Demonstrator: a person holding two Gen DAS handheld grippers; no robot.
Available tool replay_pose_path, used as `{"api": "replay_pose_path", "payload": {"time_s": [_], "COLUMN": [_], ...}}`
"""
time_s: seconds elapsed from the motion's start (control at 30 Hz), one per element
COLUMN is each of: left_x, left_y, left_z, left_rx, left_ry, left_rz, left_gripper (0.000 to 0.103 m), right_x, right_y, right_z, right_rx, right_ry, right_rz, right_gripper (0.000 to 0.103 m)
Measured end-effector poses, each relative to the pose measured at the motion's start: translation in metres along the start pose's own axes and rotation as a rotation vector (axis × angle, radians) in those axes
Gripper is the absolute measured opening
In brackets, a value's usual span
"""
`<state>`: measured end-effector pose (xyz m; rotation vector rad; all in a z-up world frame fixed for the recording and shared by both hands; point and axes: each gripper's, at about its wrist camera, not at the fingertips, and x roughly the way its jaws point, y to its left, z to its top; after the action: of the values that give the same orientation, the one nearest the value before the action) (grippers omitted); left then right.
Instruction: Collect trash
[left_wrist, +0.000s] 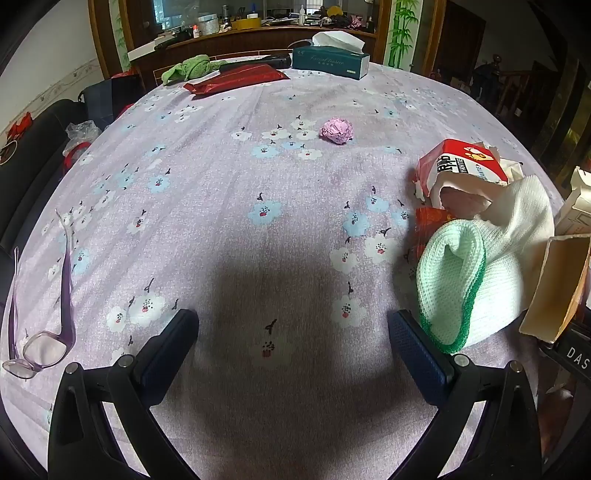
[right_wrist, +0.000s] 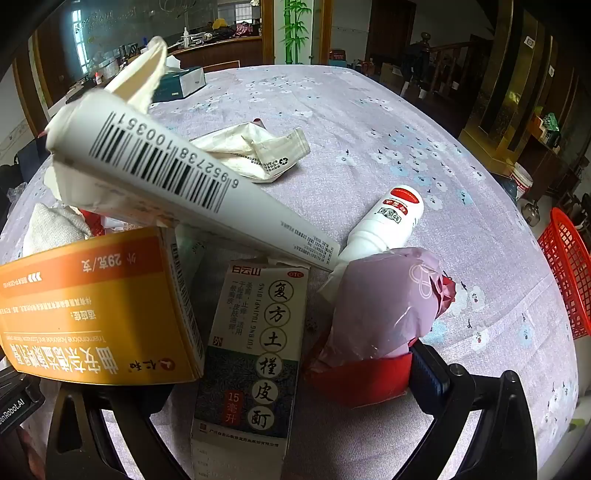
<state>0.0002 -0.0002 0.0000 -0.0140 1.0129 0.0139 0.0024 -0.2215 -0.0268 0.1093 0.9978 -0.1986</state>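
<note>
Your right gripper (right_wrist: 295, 373) has its left finger hidden behind the orange box (right_wrist: 92, 306), so you cannot tell its opening. The red basket (right_wrist: 565, 273) and the glasses (left_wrist: 40, 347) are cut off at the edges.

Crumpled pink paper ball (left_wrist: 336, 130), lying alone mid-table; heap of torn cartons (right_wrist: 255, 354), wrappers and white bottle (right_wrist: 388, 221) nearby.

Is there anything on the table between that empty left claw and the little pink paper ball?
Nothing visible. Only bare flowered tablecloth lies between the open left gripper and the crumpled pink paper ball. The green-edged cloth sits off to the right.
</note>
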Motion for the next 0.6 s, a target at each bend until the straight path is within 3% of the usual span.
{"api": "replay_pose_path", "payload": {"time_s": [0.13,0.27,0.5,0.6], "left_x": [-0.006,-0.037,-0.109,-0.137], "left_y": [-0.002,-0.005,-0.031,-0.047], "left_z": [-0.004,-0.022,-0.062,-0.076], "left_rx": [0.003,-0.018,-0.009,0.013], "left_ry": [-0.008,-0.090,-0.343,-0.427], "left_rz": [0.025,-0.011,-0.041,-0.051], "left_gripper": [0.103,0.103,0.103,0.103], "right_x": [-0.001,-0.011,-0.059,-0.082], "right_y": [-0.003,-0.014,-0.067,-0.087], "right_z": [-0.001,-0.010,-0.038,-0.045], "right_rx": [-0.030,-0.149,-0.165,-0.140], "right_ry": [0.008,0.059,-0.027,-0.103], "right_rz": [0.030,0.111,0.245,0.284], "right_gripper": [0.103,0.102,0.103,0.103]}}
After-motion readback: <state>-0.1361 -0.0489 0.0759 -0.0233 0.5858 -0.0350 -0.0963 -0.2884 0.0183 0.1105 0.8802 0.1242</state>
